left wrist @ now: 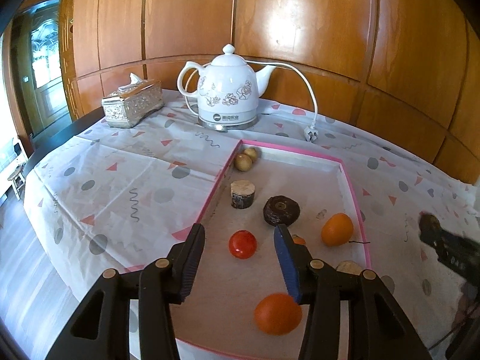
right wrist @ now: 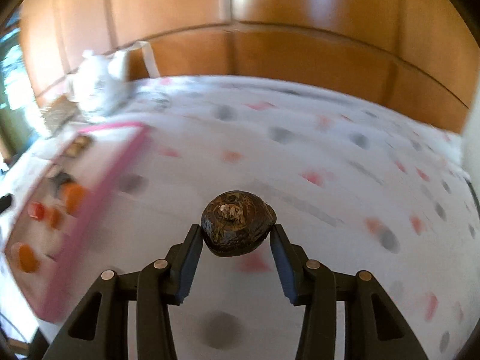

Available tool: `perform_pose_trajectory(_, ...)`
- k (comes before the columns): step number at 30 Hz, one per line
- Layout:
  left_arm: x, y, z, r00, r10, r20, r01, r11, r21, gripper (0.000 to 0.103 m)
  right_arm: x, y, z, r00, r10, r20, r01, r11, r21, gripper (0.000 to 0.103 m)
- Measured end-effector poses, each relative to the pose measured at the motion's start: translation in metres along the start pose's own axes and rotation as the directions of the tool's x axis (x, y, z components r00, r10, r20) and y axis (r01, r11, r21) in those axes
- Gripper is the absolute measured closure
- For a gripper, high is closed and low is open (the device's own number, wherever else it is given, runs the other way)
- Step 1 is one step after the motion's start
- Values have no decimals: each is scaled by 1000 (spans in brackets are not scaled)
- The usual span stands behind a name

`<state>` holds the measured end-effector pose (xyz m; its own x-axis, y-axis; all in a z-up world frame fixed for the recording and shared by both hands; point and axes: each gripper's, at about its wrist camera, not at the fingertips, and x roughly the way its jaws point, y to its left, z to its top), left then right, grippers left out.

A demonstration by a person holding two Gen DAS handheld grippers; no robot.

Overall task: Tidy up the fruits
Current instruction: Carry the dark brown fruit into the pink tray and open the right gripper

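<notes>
- The shallow pink-rimmed cardboard tray (left wrist: pixel 354 186) lies on the table under a white plastic cloth with grey dots and pink triangles (left wrist: pixel 120 180), its far left corner near the white ceramic electric kettle (left wrist: pixel 228 90).
- Along the tray's left edge sit two small tan round fruits (left wrist: pixel 246 159) in the far corner, then a short cut wooden log piece (left wrist: pixel 242 193).
- The left gripper (left wrist: pixel 240 234) hangs over the tray's near half, jaws apart and empty; a small glossy red tomato-like fruit (left wrist: pixel 243 244) lies on the tray floor between them, untouched.
- A round orange fruit (left wrist: pixel 277 313) rests just below the blue-padded finger (left wrist: pixel 288 267).
- A dark brown wrinkled round fruit (left wrist: pixel 281 210) lies mid-tray; an oval orange fruit (left wrist: pixel 337 229) sits by the right edge.
- The right gripper (right wrist: pixel 237 232), outside the tray's right edge over the cloth, clenches another dark brown wrinkled fruit (right wrist: pixel 237 222) at its fingertips, lifted off the cloth.
</notes>
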<state>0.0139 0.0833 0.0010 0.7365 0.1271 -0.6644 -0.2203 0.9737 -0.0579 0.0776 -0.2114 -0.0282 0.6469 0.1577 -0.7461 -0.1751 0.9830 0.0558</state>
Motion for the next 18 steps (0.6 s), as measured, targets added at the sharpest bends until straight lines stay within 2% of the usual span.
perform_pose_trajectory(5,-4,9,1,1000,9,6,-9,1000,-18,52,2,69,38,990,136,33,-131,983,-131,56)
perform_pose_trajectory(9,-6,14,2,1000,11,11,-10,1000,-29,52,15,116,63,980,199,22,-191,960,-205,56)
perform_pose_trajectory(13,-7,18,3,1000,16,13,-16,999,-36,48,46,149,75,980,194,-40,-198,953,-231,56)
perform_pose_trajectory(18,-8,20,2,1000,17,16,-17,999,-39,41,73,165,70,980,167,-108,-189,951,-243,55)
